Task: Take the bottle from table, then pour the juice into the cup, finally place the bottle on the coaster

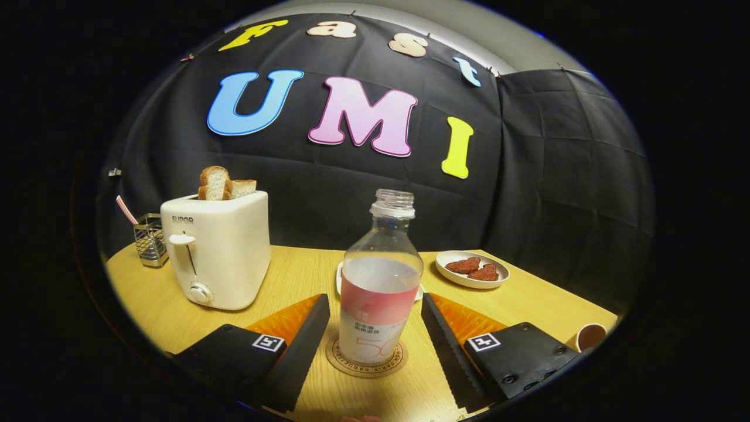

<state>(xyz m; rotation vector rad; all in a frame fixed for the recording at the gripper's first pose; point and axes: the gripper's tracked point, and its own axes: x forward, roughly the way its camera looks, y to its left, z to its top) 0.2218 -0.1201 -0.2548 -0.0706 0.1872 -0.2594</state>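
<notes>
From the tabletop's left edge I see a utensil holder (149, 239), then a toaster (218, 253) with 2 bread slices (224, 184). My gripper (375, 334) is wide open, fingers flanking but not touching the uncapped bottle (379, 287), which stands upright on the coaster (366, 357), apparently delivered. Near the right edge sit a plate (472, 269) and the cup (590, 336).
</notes>
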